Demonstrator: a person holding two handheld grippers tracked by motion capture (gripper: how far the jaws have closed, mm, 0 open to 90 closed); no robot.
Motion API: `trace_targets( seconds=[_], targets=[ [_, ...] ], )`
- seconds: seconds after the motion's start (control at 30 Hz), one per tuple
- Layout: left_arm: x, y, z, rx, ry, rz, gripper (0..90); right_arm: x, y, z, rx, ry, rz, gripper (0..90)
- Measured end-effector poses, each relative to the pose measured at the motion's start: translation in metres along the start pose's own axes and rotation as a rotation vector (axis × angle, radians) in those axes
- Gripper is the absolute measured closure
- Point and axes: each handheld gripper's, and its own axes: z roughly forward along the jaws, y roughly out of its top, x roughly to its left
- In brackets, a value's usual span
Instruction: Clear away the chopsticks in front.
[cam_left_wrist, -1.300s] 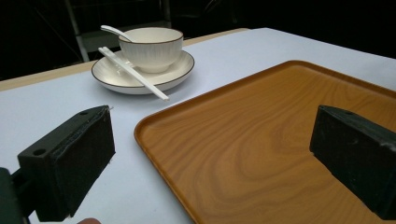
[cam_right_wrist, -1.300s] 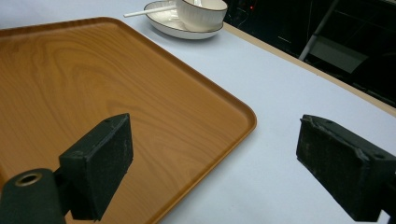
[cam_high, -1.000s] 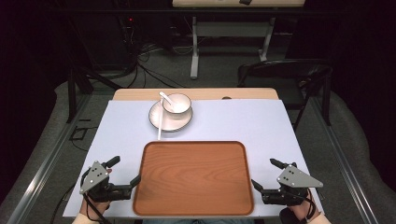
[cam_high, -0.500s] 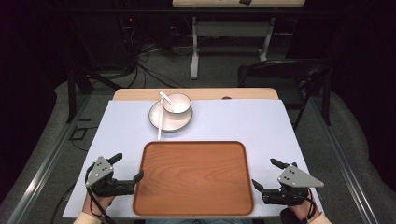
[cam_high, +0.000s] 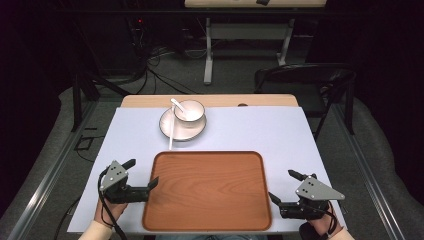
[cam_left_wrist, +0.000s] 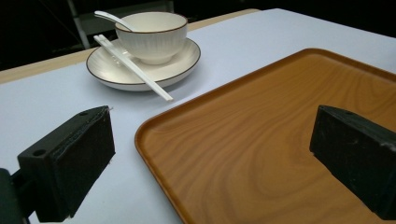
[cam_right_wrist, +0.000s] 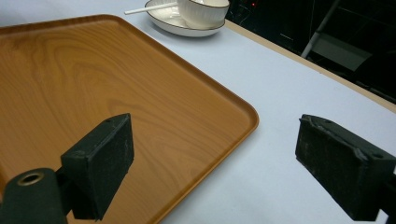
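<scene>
1. Two hand-held black two-jaw grippers flank a rectangular brown wooden tray (cam_high: 207, 190) lying on the pale sheet at the table's near edge.
2. Left gripper (cam_high: 142, 176) has its jaws spread wide, one over the sheet and one over the tray's left rim (cam_left_wrist: 154, 154), so the rim runs between them.
3. Right gripper (cam_high: 285, 187) is equally wide open, straddling the right rim (cam_right_wrist: 233, 126).
4. Tray's long axis runs left to right, so I judge each hand is equally near its own short edge.
5. Farther back sit a white bowl (cam_high: 189, 112) on a white saucer (cam_high: 167, 127), with white chopsticks (cam_high: 171, 131).
</scene>
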Motion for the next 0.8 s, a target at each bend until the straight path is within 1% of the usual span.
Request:
trace_targets(
  seconds=[0.07,0.17,0.23,0.27,0.33,0.43,0.47,0.5,0.53,0.6,0.63,0.7,0.73,0.8],
  targets=[
    [0.002,0.004,0.006,0.002,-0.001,-0.007,0.0,0.0,0.0,0.0,-0.001,-0.001,0.001,10.8],
    [0.003,0.012,0.014,0.023,0.004,0.009,0.0,0.0,0.0,0.0,0.0,-0.002,0.001,10.8],
    [0.006,0.017,0.019,0.033,0.005,0.004,0.0,0.0,0.0,0.0,0.0,-0.002,-0.001,10.8],
    [0.007,0.019,0.022,0.045,0.011,0.0,0.0,0.0,0.0,0.0,0.0,-0.002,-0.001,10.8],
    [0.01,0.022,0.026,0.05,0.029,-0.008,0.0,0.0,0.0,-0.001,0.001,-0.004,-0.001,10.9],
    [0.019,0.027,0.034,0.083,0.042,-0.041,0.0,0.001,0.0,-0.001,0.003,-0.003,-0.006,11.1],
    [0.023,0.029,0.036,0.082,0.043,-0.053,0.0,0.001,0.0,-0.001,0.003,-0.002,-0.007,11.1],
    [0.03,0.034,0.04,0.084,0.052,-0.07,0.0,0.0,-0.001,0.0,0.002,-0.004,-0.001,10.9],
    [0.03,0.034,0.04,0.084,0.052,-0.07,0.0,0.0,-0.001,0.0,0.002,-0.004,-0.001,10.9],
    [0.037,0.039,0.044,0.089,0.056,-0.08,0.0,0.0,0.0,0.001,0.001,-0.001,-0.002,10.9],
    [0.041,0.043,0.047,0.102,0.061,-0.083,0.0,0.0,0.0,0.001,0.004,0.0,-0.007,10.9],
    [0.048,0.049,0.053,0.129,0.069,-0.107,0.0,0.001,0.0,0.001,0.005,0.0,-0.007,10.9],
    [0.052,0.052,0.056,0.14,0.073,-0.127,0.0,0.001,0.0,0.0,0.004,-0.001,-0.005,10.9],
    [0.059,0.057,0.062,0.157,0.08,-0.149,0.0,0.001,0.0,-0.001,0.002,-0.004,-0.008,10.9]
  ],
)
